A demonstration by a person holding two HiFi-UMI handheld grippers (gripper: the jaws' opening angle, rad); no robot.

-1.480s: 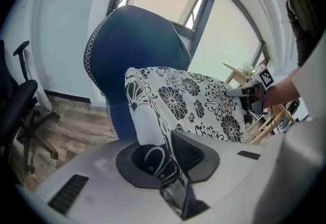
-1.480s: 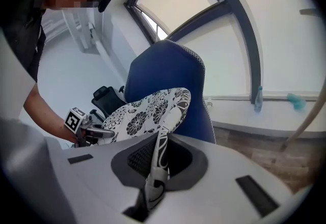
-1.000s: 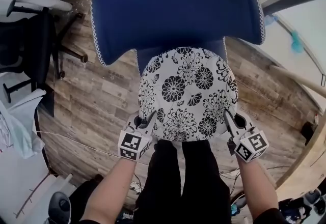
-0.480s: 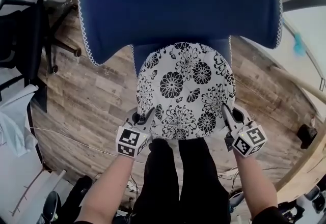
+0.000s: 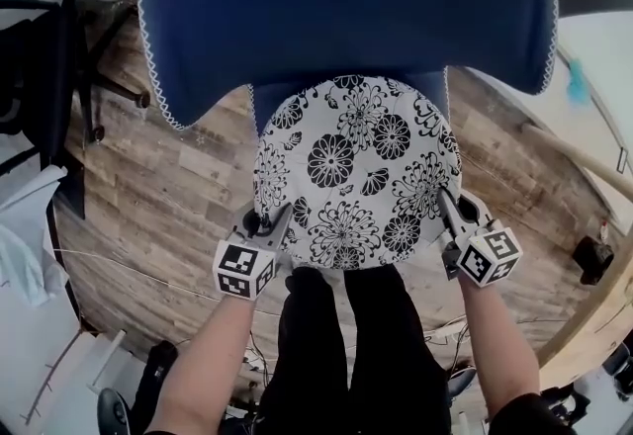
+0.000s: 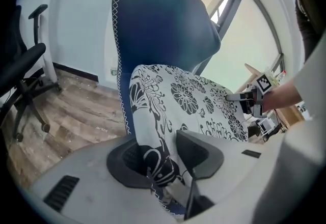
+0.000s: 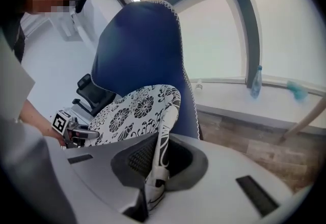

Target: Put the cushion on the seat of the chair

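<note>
Around you: grey-brown wood-plank floor [image 5: 168,196], boards running at a slant. On your left, a black office chair [image 6: 23,70] on castors, in front of a plain white wall [image 6: 76,24] w/ dark skirting [image 6: 76,71]. On your right, a big window [image 7: 224,29] w/ dark frame, bright daylight coming in; white sill [image 7: 229,100] below it, a clear bottle [image 7: 256,81] standing on it.

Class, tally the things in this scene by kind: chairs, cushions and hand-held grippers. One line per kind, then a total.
Chairs: 2 (blue chair, black office chair)
Cushions: 1 (floral cushion)
Grippers: 2 (left gripper, jaws opening with the cushion's edge between them; right gripper, shut on the cushion's edge)
Total: 5
</note>
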